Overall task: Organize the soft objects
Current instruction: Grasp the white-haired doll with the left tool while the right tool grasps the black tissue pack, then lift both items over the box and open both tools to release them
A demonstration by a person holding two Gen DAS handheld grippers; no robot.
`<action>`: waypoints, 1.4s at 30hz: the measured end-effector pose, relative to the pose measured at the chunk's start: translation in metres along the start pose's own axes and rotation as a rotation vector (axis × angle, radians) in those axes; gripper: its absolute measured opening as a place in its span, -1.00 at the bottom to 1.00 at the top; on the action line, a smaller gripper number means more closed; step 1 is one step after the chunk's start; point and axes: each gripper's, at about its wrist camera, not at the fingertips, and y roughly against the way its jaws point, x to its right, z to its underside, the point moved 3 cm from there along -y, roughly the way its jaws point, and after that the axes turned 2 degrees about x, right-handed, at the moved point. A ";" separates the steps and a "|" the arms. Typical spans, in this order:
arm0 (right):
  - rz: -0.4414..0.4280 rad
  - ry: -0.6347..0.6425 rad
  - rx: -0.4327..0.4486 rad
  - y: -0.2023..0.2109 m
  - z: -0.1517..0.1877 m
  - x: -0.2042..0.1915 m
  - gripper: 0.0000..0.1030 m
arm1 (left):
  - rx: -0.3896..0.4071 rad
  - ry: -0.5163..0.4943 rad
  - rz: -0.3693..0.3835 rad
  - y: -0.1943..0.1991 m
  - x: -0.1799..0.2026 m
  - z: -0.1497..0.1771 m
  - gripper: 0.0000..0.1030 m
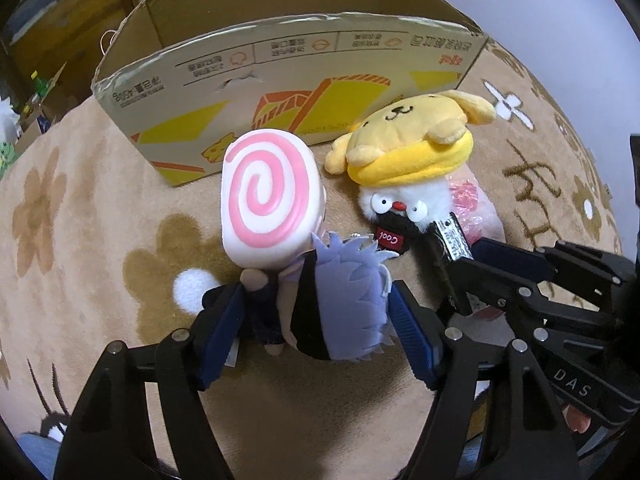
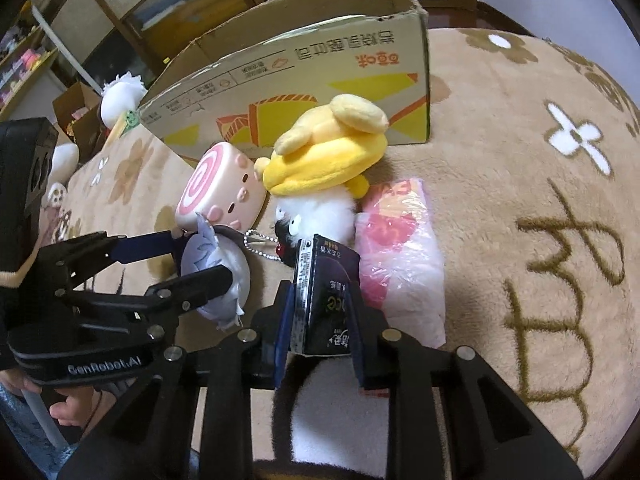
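1. Clearly, both grippers have a grasp: the left gripper (image 1: 316,320) is clamped on the doll (image 1: 340,300) with pale spiky hair, and the right gripper (image 2: 320,320) is pinched together on the dark packet (image 2: 320,292).
2. Both items sit on the beige blanket (image 1: 100,220), near the open cardboard box (image 1: 280,80), which stands at the far side.
3. To lift the doll well, I would raise it straight up first, since the pink swirl cushion (image 1: 264,196) leans against it and could topple.
4. Likewise, the packet touches the white fluffy toy (image 2: 320,208) and its bead chain (image 2: 260,244); a snag looks possible.
5. The yellow dog plush (image 1: 408,140) rests on that toy and may slide.
6. The box's near wall is tall, so clear its rim.
7. Open blanket lies to the right and near.
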 end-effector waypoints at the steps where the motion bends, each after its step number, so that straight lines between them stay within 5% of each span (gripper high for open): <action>1: 0.006 0.006 0.000 -0.001 -0.001 -0.001 -0.49 | 0.003 -0.006 -0.008 0.000 0.001 0.000 0.40; 18: 0.054 0.002 0.007 0.004 -0.004 0.002 -0.65 | 0.004 0.005 0.014 0.011 -0.003 0.001 0.23; 23: 0.030 0.016 -0.018 -0.002 -0.004 -0.003 -0.69 | -0.012 0.038 0.064 0.011 -0.005 0.001 -0.13; 31: -0.005 -0.025 0.012 0.008 -0.004 -0.001 -0.71 | 0.010 0.021 0.050 0.015 -0.004 0.004 -0.16; 42: -0.052 -0.029 0.125 0.040 -0.011 -0.009 -0.71 | 0.092 -0.001 -0.065 0.042 -0.006 0.012 -0.15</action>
